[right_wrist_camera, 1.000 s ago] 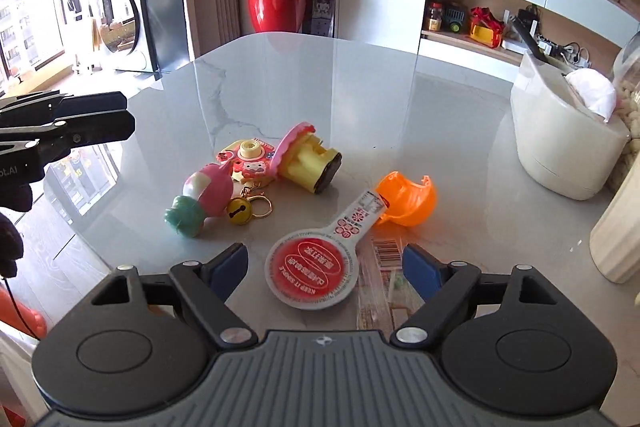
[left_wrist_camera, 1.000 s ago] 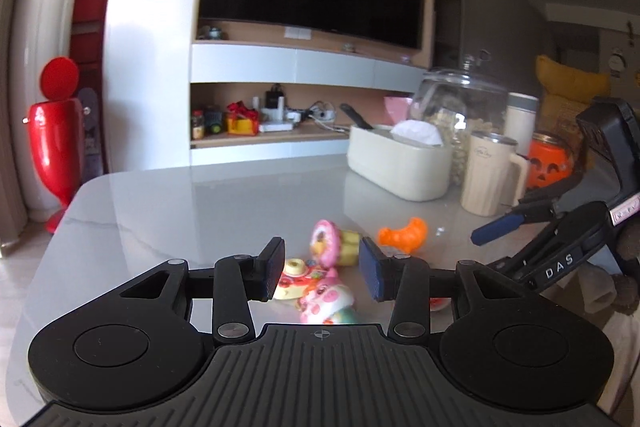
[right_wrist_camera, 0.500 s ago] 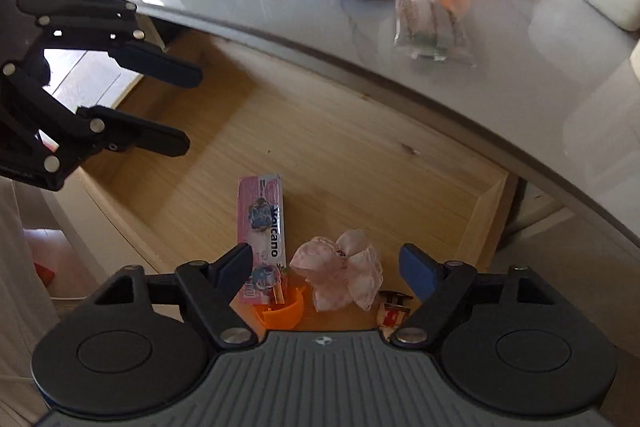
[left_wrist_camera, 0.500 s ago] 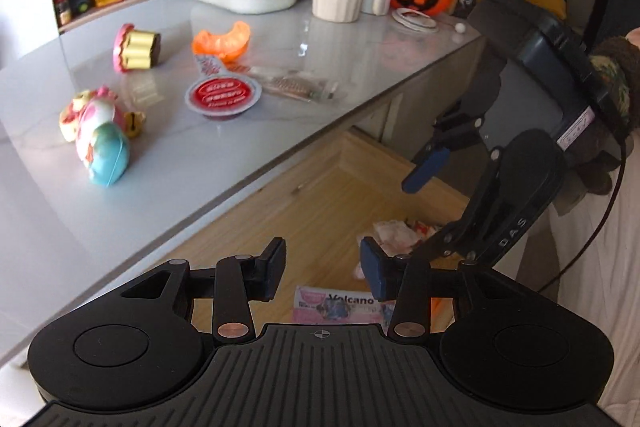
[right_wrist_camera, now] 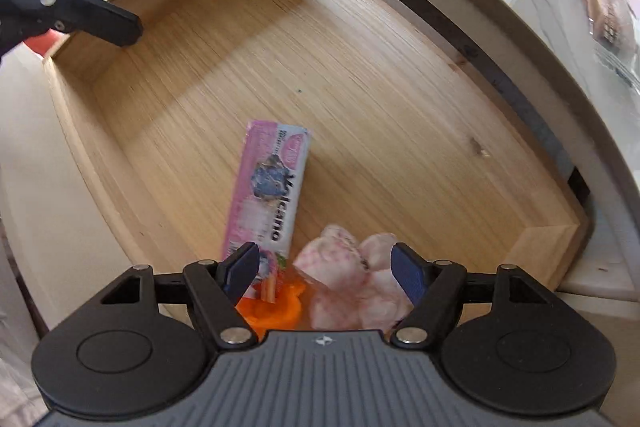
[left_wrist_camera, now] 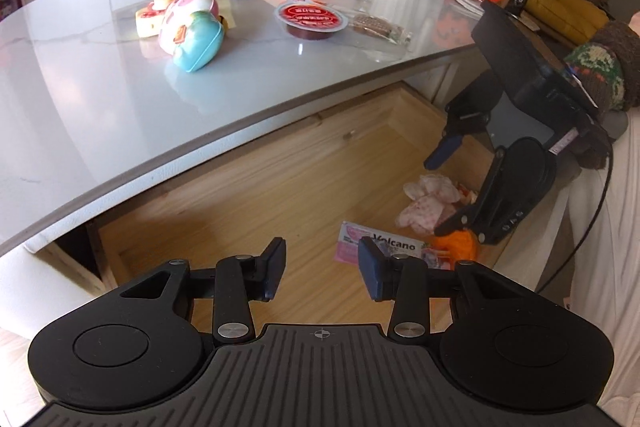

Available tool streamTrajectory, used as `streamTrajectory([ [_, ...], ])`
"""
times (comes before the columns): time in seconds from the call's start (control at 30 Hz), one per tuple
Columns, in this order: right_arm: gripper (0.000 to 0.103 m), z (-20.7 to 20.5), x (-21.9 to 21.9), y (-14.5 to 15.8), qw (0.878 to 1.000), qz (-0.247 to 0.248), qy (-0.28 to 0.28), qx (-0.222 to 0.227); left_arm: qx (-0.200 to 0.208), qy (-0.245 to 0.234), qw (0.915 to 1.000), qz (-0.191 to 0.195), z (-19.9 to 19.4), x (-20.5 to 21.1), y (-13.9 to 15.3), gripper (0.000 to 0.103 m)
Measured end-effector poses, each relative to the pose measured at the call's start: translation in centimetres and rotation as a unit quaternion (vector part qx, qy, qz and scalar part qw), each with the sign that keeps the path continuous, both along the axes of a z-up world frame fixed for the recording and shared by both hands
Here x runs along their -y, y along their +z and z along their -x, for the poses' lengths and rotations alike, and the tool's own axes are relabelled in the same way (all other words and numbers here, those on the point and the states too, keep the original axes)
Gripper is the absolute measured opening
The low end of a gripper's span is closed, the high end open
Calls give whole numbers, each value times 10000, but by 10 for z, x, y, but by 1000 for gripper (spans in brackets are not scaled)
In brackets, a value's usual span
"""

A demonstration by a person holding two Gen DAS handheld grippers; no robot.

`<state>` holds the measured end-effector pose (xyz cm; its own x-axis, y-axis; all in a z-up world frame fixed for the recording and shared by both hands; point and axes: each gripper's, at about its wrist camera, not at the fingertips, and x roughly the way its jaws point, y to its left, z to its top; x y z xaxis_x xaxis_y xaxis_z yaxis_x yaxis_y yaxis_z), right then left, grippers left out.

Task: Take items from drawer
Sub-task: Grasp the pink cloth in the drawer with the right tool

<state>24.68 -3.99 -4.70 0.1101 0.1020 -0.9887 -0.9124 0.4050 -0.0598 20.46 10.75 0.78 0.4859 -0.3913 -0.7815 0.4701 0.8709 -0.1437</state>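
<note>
Now R gripper (right_wrist_camera: 322,273) wide, pink wrapper (right_wrist_camera: 352,283) btwn fingers; L gripper (left_wrist_camera: 322,269) wide, empty.

The wooden drawer (right_wrist_camera: 360,75) stands pulled out from under the grey counter (left_wrist_camera: 100,99), open from above across most of its bare floor; the counter edge overhangs its back part, closing off the way in there. The only clutter sits in the near right corner: a pink packet (right_wrist_camera: 268,187), a crumpled pink wrapper (right_wrist_camera: 352,279) and an orange piece (right_wrist_camera: 276,311), close together; the right gripper (right_wrist_camera: 324,273) hangs over them with jaws spread, while the left gripper (left_wrist_camera: 322,269), also spread, hangs over the empty left side.
</note>
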Motion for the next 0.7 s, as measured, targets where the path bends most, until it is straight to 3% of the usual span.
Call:
streamTrajectory([
  [0.17,71,-23,1,-30,9990,392,-223,-42,-16,-273,9996,-101,1,9,-3,44],
  [0.3,49,-22,-5,-41,9985,527,-123,-9,-107,-496,9986,-144,-4,21,-6,44],
  [0.43,31,-15,-2,-16,9999,100,-115,53,-181,-650,9975,-205,-8,30,-9,44],
  [0.57,30,-10,7,8,9994,-268,-172,133,-317,-990,9938,-399,-12,45,-14,44],
  [0.7,30,-9,33,33,9957,-720,-580,99,64,-1799,9810,-721,-8,71,-16,44],
])
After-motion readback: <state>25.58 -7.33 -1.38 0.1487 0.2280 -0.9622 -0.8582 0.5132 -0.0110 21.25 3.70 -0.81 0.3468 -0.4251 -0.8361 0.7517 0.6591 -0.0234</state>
